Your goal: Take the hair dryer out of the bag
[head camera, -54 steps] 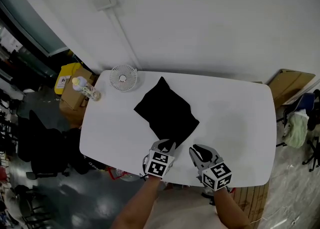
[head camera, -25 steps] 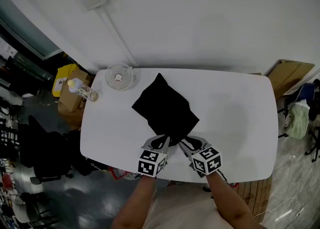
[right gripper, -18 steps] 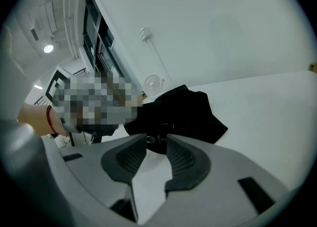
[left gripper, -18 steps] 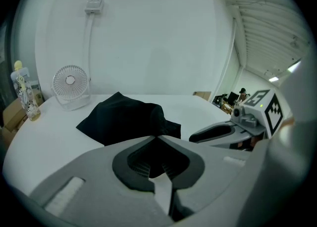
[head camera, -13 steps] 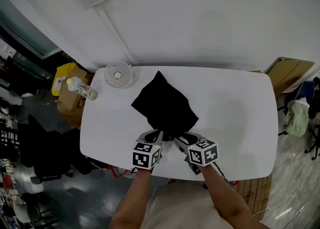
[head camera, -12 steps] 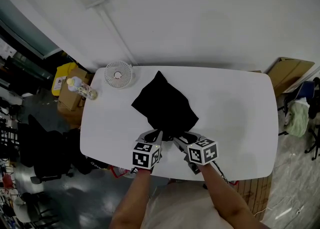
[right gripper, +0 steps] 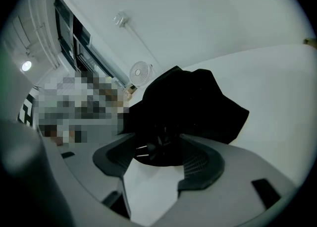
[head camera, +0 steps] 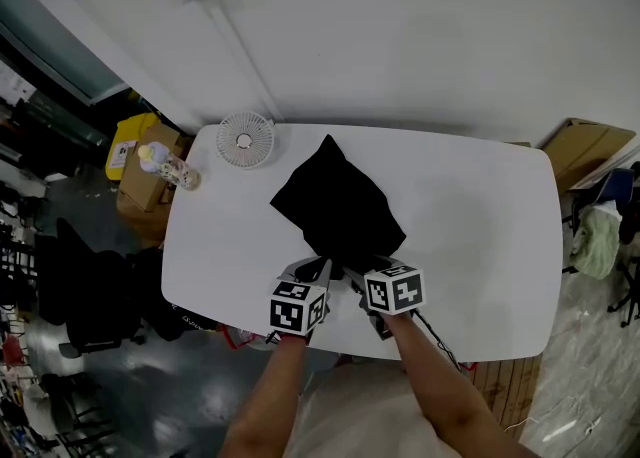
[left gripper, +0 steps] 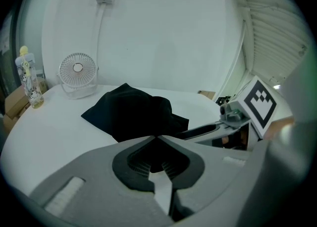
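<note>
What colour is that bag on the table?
The bag is plain black, clearest in the head view.

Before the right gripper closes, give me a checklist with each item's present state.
1. Right gripper jaws wide apart, having just been opening: ok.
2. Plug at the bag mouth lies between them, not gripped: ok.
3. Left gripper shut at the bag's near edge: ok. Cloth actually pinched: cannot tell.
4. Hair dryer body in sight: not ok, hidden inside the bag.
5. Fan and bottle stand apart from the bag: ok.
</note>
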